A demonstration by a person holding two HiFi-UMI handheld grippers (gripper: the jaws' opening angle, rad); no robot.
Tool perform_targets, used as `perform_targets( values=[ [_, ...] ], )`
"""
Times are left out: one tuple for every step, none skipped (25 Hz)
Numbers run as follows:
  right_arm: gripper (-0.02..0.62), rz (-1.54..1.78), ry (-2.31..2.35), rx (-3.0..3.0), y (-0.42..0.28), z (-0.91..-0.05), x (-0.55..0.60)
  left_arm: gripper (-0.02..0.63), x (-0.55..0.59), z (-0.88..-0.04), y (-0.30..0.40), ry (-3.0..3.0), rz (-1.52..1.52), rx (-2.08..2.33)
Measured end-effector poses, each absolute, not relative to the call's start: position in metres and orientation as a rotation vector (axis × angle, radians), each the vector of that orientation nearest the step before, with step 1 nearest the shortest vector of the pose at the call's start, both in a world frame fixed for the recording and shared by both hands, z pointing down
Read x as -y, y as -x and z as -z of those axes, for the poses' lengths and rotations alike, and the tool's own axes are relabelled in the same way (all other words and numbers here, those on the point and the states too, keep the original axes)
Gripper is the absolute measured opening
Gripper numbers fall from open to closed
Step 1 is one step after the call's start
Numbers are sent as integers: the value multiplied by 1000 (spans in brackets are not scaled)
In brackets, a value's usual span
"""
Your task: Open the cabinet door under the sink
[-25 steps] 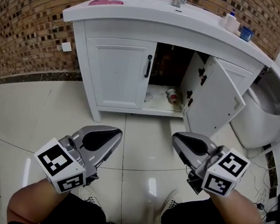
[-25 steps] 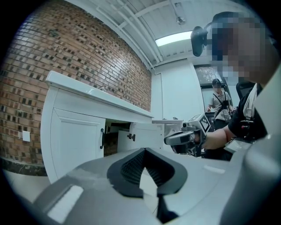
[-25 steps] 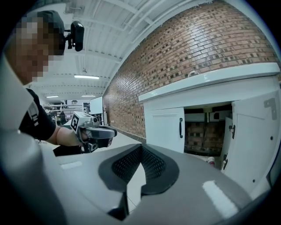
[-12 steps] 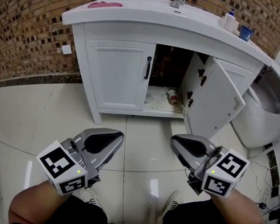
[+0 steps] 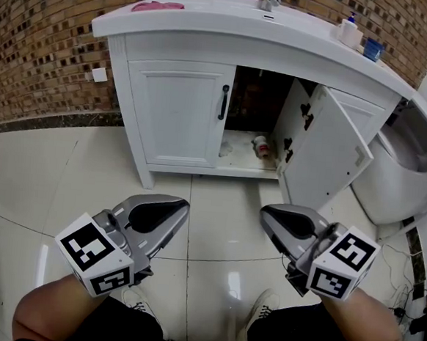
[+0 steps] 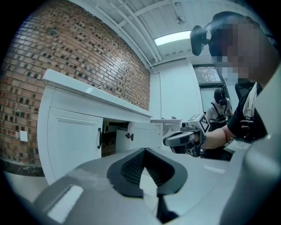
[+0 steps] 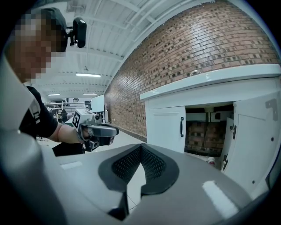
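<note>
Both left hand-held gripper (image 5: 182, 205) and right hand-held gripper (image 5: 265, 210) closed, empty; cabinet interior (image 5: 253, 96) murky.

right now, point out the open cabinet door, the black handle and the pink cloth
open cabinet door (image 5: 328, 151), head view, middle of its inner face
black handle (image 5: 223, 102), head view, middle of the bar
pink cloth (image 5: 154, 6), head view, its middle, on the countertop

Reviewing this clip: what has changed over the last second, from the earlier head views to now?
Nothing visibly changed. The left claw and right claw stay low over the floor tiles, both shut and empty; nothing was taken hold of or let go. The cabinet's right door stays swung open, and the left door stays closed.
</note>
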State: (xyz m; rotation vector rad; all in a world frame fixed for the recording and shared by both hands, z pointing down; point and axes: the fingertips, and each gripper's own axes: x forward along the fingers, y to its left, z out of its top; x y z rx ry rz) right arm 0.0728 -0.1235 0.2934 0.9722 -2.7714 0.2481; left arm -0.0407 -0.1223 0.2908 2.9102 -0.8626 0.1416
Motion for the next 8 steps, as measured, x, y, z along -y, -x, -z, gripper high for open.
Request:
perform_targets(
  values=[
    [6,-248,-971,2772,-73,-294,124,6,122,-291,41,-2910,-141,863],
    [6,-248,-970,2772,-73,-294,124,6,122,-291,41,-2911,-141,864],
    [6,-248,-970,2772,-73,-294,124,6,122,-291,41,-2911,-142,864],
    [6,-249,-969,2771,-73,-294,124,6,122,-291,41,-2911,-142,865],
    [6,-250,-968,2769,-73,-295,124,6,122,-291,41,-2910,-143,866],
    [6,-251,-966,2767,-73,-295,124,6,122,-291,41,-2909,-144,866],
    [6,-252,-965,2765,-73,-296,124,6,122,-291,41,-2908,-145,867],
    [6,-253,-963,2763,-72,-296,124,6,122,-291,42,-2907,-145,867]
  ],
)
